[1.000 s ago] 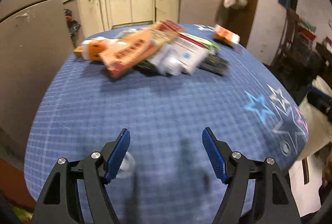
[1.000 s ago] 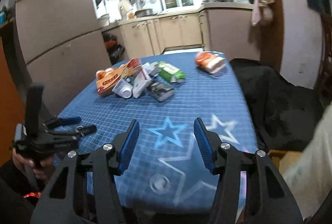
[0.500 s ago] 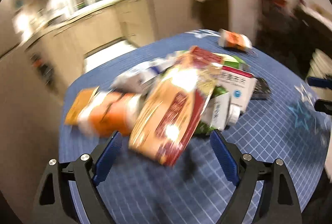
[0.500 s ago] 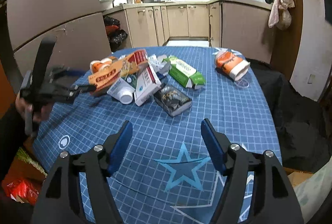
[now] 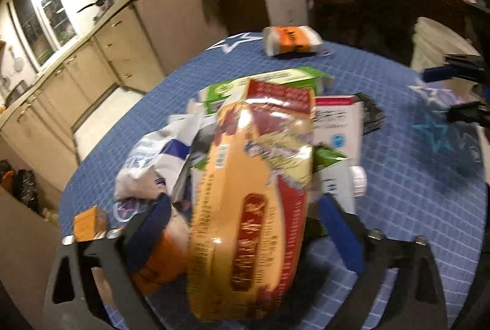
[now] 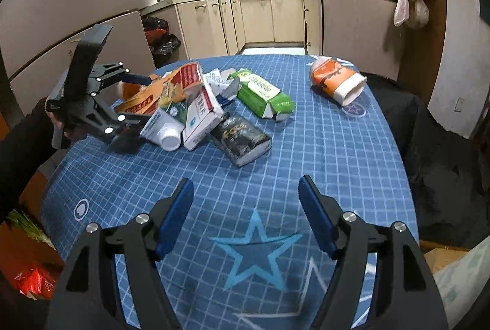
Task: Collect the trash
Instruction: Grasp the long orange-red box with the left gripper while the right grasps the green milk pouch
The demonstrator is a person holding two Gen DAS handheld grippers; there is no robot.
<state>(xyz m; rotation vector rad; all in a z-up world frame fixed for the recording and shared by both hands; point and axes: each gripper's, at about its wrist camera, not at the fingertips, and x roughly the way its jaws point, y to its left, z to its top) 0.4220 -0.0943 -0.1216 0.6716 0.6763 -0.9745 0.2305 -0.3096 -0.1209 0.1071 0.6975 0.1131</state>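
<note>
While your left gripper (image 5: 242, 226) jaws close wide around the orange snack bag (image 5: 254, 201) mid-bench, not yet pinching it, your right gripper (image 6: 246, 213) jaws stay spread w/ nothing between, over the bench (image 6: 321, 146) near edge.

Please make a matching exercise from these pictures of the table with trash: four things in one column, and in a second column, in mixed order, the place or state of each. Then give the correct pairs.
Things
1. orange and yellow bag
2. green carton
3. orange and white cup
4. right hand-held gripper

Places or states
A. lies on its side, alone, apart from the pile
B. empty, above a bare part of the blue tablecloth
C. between the closing jaws of the left hand-held gripper
D. lies at the pile's edge, one end flap open

Pairs: 1-C, 2-D, 3-A, 4-B
</note>
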